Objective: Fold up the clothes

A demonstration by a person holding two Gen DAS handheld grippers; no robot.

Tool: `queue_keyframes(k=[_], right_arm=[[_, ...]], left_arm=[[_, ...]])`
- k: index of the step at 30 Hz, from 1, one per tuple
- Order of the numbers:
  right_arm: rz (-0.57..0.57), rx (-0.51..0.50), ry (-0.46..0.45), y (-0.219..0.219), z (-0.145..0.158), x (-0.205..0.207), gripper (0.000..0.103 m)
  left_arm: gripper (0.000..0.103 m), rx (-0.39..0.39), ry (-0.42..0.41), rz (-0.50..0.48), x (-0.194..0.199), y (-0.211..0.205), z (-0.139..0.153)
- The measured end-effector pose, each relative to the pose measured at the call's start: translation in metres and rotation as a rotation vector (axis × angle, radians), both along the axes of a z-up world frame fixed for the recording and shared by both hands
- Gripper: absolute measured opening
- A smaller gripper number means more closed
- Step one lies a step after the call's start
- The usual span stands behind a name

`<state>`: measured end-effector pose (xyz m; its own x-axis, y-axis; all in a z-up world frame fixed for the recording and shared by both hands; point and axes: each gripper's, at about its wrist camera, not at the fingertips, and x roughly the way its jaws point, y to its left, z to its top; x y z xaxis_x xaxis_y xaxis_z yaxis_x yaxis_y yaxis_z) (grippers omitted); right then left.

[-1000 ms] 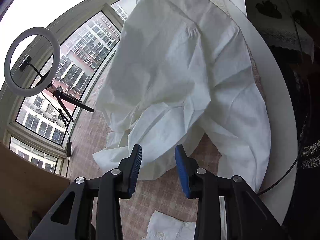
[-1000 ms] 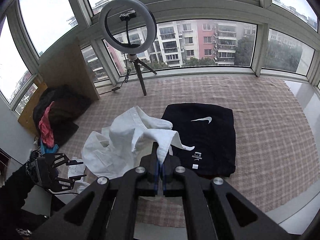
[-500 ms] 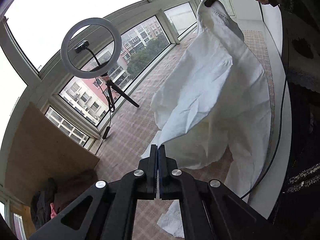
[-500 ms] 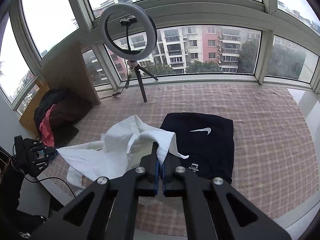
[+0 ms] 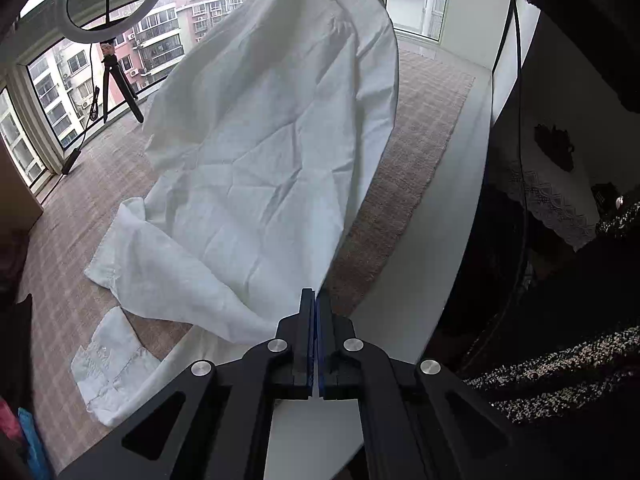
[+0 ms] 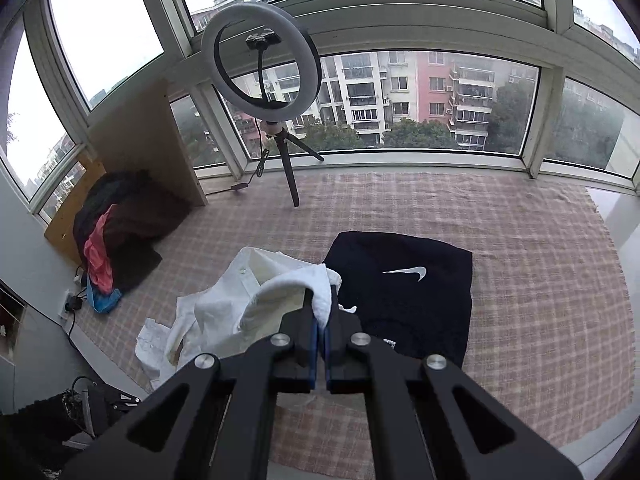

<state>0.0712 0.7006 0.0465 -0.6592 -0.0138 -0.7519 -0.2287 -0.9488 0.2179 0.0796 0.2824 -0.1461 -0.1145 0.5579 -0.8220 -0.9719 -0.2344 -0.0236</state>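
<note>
A white shirt (image 5: 264,152) hangs stretched in the air in the left wrist view, running from the top edge of the picture down to my left gripper (image 5: 316,296). That gripper is shut on the shirt's lower edge. One sleeve with its cuff (image 5: 108,364) trails on the checked cloth (image 5: 404,184). In the right wrist view my right gripper (image 6: 320,308) is shut on a bunched fold of the same white shirt (image 6: 248,300), which sags to the left below it.
A folded black garment with a white swoosh (image 6: 404,292) lies on the checked cloth (image 6: 520,280) right of the shirt. A ring light on a tripod (image 6: 260,64) stands by the windows. A pile of dark and red clothes (image 6: 116,236) sits at the left against a wooden board.
My left gripper went from open in front of the shirt to shut on its edge, then swung and rolled, pulling the cloth taut. The right gripper kept its grip and shifted slightly.
</note>
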Motion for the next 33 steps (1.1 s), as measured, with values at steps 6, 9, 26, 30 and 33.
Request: queue_keyframes(k=[6, 9, 26, 30, 33], right_arm=[[-0.016, -0.024, 0.001, 0.008, -0.006, 0.001, 0.002], [-0.008, -0.008, -0.007, 0.002, -0.008, -0.004, 0.002], [-0.026, 0.085, 0.035, -0.018, 0.031, -0.014, 0.002], [-0.025, 0.091, 0.177, -0.031, 0.089, -0.025, 0.002], [0.0, 0.086, 0.368, -0.056, 0.159, -0.019, 0.002]], left_arm=[[0.001, -0.085, 0.014, 0.027, -0.011, 0.001, -0.019], [0.015, -0.054, 0.052, 0.005, 0.003, 0.012, -0.011], [0.0, 0.11, 0.239, 0.172, -0.062, -0.008, 0.082], [0.0, 0.166, 0.484, 0.344, -0.119, -0.054, 0.191], [0.0, 0.228, 0.636, 0.381, -0.12, -0.092, 0.248]])
